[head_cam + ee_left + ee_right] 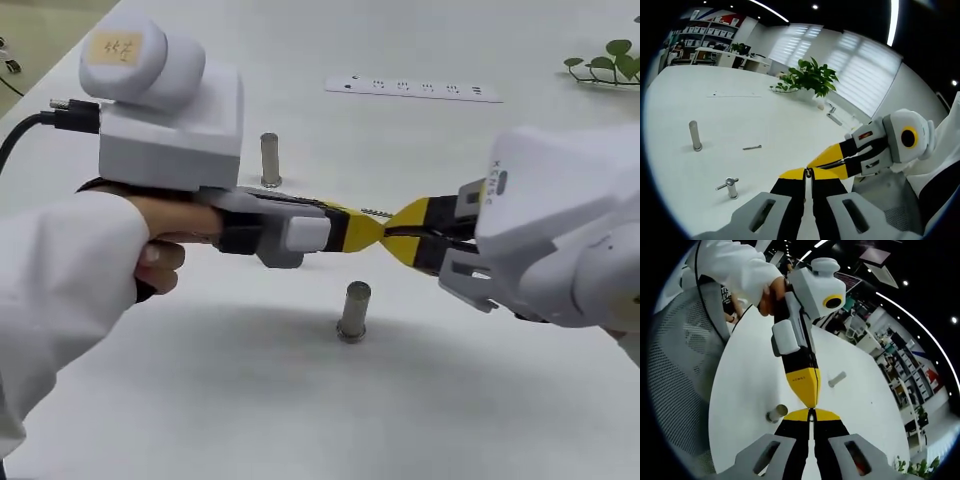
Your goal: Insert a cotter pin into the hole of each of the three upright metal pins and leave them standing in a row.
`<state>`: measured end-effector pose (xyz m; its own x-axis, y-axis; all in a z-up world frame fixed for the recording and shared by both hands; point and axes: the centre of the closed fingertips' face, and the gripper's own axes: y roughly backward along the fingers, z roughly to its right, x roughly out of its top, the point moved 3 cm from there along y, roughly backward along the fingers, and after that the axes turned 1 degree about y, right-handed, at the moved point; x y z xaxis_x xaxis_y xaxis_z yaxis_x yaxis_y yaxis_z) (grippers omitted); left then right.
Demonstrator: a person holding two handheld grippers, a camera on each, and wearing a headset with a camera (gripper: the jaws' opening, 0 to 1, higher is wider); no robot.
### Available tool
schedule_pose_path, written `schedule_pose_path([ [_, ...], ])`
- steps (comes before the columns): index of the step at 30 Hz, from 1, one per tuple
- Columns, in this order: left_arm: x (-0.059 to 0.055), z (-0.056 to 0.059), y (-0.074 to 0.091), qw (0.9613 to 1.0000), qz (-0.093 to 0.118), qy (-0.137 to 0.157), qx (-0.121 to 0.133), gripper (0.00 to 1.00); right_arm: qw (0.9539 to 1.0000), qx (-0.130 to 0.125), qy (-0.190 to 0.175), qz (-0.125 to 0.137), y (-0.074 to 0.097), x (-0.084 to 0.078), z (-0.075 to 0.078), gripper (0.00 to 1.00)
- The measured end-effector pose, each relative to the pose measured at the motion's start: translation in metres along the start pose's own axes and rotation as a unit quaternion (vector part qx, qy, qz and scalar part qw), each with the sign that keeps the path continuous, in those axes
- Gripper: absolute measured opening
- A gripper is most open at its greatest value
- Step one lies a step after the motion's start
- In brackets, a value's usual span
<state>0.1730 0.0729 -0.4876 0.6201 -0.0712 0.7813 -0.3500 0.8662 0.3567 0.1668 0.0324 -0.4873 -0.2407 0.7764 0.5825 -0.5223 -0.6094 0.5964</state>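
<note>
My left gripper reaches in from the left and my right gripper from the right. Their yellow tips meet point to point above the table. Both are shut, left gripper and right gripper alike, and I cannot make out anything pinched where they touch. One bare upright metal pin stands beyond the grippers, another pin in front of them. In the left gripper view a short pin carries a cotter pin through its hole, a taller bare pin stands further off, and a loose cotter pin lies flat.
A white power strip lies at the far side of the white table. A green plant sits at the far right edge. A mesh chair stands beside the table.
</note>
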Motion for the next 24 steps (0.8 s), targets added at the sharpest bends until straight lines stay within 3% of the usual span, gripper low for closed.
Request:
schedule_pose_path([
  [9, 0.0024, -0.0008, 0.0001, 1.0000, 0.001, 0.003, 0.000, 0.00, 1.0000, -0.001, 0.008, 0.000, -0.0003, 0.0010, 0.0013, 0.00],
  [16, 0.0022, -0.0033, 0.0012, 0.9995, -0.006, 0.030, 0.001, 0.00, 0.9999, 0.000, 0.016, -0.002, -0.0014, 0.0022, 0.0005, 0.00],
  [24, 0.0007, -0.0040, 0.0015, 0.9995, -0.015, 0.026, 0.011, 0.00, 0.9999, 0.003, 0.013, 0.001, -0.0021, 0.0019, -0.0002, 0.00],
])
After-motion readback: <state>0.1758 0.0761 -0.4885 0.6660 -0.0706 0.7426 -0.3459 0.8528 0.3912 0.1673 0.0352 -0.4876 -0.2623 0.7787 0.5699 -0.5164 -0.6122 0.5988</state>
